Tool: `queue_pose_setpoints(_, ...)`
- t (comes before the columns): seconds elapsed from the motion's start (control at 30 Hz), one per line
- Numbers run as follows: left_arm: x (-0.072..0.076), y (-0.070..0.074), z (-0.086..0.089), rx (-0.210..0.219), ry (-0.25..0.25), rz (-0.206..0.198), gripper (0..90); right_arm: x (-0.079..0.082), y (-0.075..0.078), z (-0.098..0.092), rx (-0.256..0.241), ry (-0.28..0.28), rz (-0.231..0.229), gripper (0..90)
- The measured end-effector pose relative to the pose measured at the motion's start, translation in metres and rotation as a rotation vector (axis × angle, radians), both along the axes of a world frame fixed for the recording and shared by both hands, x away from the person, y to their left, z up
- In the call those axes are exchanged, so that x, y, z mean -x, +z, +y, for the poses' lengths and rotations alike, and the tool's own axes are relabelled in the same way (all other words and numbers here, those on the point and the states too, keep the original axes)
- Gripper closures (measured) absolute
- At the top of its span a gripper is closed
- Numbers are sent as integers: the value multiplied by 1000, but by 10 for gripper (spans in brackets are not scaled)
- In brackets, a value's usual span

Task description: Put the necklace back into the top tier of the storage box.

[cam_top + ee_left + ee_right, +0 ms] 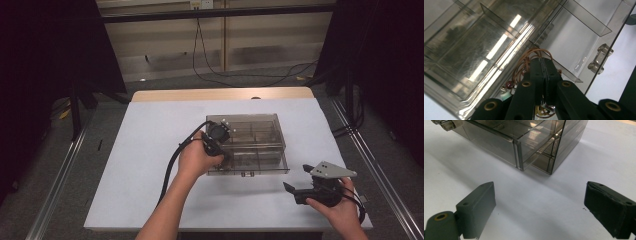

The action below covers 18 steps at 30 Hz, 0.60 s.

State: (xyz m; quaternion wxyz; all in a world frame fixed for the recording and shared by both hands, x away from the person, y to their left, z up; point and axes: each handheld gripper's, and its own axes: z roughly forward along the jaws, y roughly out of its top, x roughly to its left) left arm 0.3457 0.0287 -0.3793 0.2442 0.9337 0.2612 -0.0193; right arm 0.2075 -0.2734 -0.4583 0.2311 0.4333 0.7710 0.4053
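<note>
- Inside the box, the left tool is pinching a bundle of wire loops.
- The right tool is hovering wide open over the tabletop.

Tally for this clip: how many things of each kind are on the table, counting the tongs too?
Tongs: 2, the left tongs shut on the wire loop, the right tongs open over the white table cover.
Clear compartment box: 1, its drawer pulled out.
Wire loop with beads: 1.
Total: 4.
</note>
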Motion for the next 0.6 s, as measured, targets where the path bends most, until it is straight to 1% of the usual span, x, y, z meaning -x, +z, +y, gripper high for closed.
queue_pose_setpoints(0.07,1,-2,0,-11,-7,6,886,0,0,0,-1,2,0,99)
queue_pose_setpoints(0.13,1,-2,0,-13,-8,7,886,0,0,0,-1,0,1,100)
queue_pose_setpoints(0.23,2,0,2,-6,-9,7,882,0,0,0,-5,2,4,100)
queue_pose_setpoints(0.27,2,1,3,-2,-14,8,874,1,1,1,-6,2,5,100)
queue_pose_setpoints(0.3,3,2,4,4,-3,6,864,1,1,1,-2,3,-1,100)
queue_pose_setpoints(0.37,4,6,6,12,4,2,854,1,2,1,-8,0,4,100)
queue_pose_setpoints(0.47,4,13,10,13,13,-2,842,2,2,2,-9,-2,5,105)
queue_pose_setpoints(0.53,4,18,12,10,22,-13,833,2,2,3,-6,3,12,110)
queue_pose_setpoints(0.57,3,20,13,21,27,-14,833,2,1,3,-4,5,13,111)
queue_pose_setpoints(0.6,3,23,14,21,28,-21,832,2,1,3,-2,3,16,114)
